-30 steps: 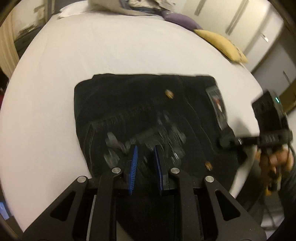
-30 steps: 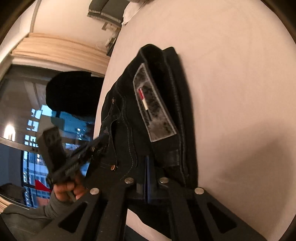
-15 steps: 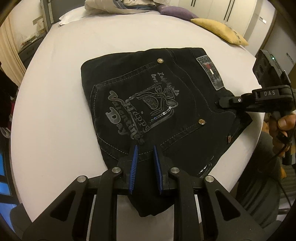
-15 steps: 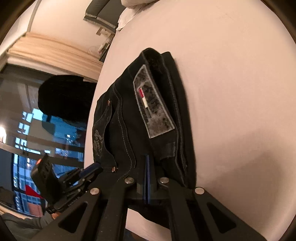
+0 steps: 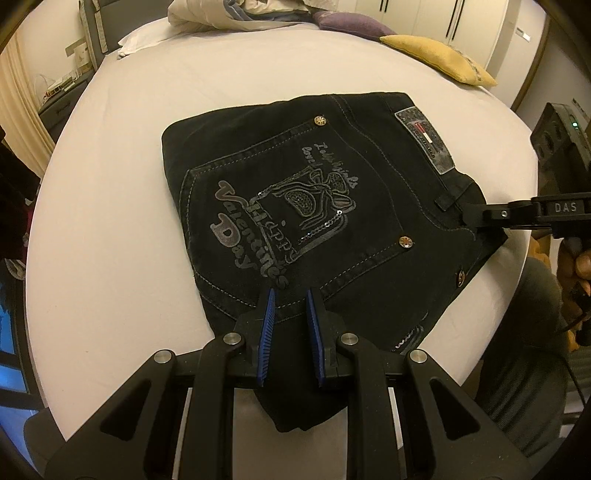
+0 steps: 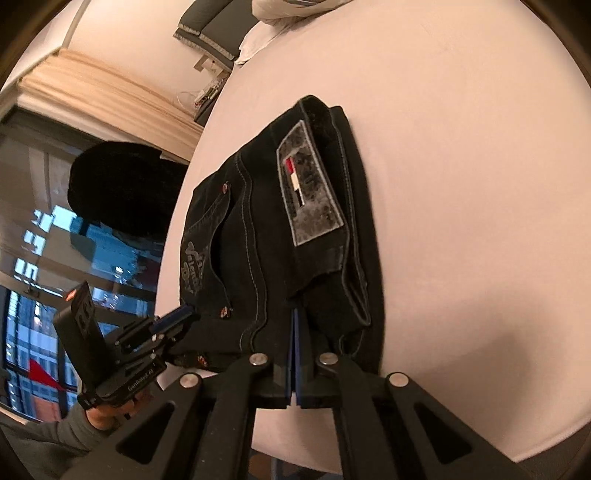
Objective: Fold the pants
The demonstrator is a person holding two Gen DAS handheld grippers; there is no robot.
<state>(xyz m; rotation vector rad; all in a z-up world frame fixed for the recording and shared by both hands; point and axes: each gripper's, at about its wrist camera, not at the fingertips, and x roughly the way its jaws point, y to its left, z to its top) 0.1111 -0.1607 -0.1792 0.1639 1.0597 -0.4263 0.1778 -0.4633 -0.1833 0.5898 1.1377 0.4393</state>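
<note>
The black jeans [image 5: 325,206] lie folded on the white bed [image 5: 110,221], back pocket up with grey "Happy Valentine's Day" lettering and a grey waistband patch [image 5: 424,142]. My left gripper [image 5: 290,295] is open, its blue pads standing just above the near edge of the jeans, holding nothing. My right gripper [image 6: 295,317] is shut on the waistband edge of the jeans [image 6: 266,236] at the near corner. It shows in the left wrist view [image 5: 476,216] at the right side of the jeans. The left gripper also shows in the right wrist view [image 6: 177,315] at the jeans' left edge.
A yellow cushion [image 5: 436,55] and a purple cushion [image 5: 351,26] lie at the far right of the bed, with a white pillow [image 5: 147,35] and rumpled bedding behind. A dark window [image 6: 44,258] and a curtain are to the left. The bed edge runs close below the jeans.
My left gripper has pulled back and up from the jeans, so the whole folded piece is in view. My right gripper has stayed shut on the waistband.
</note>
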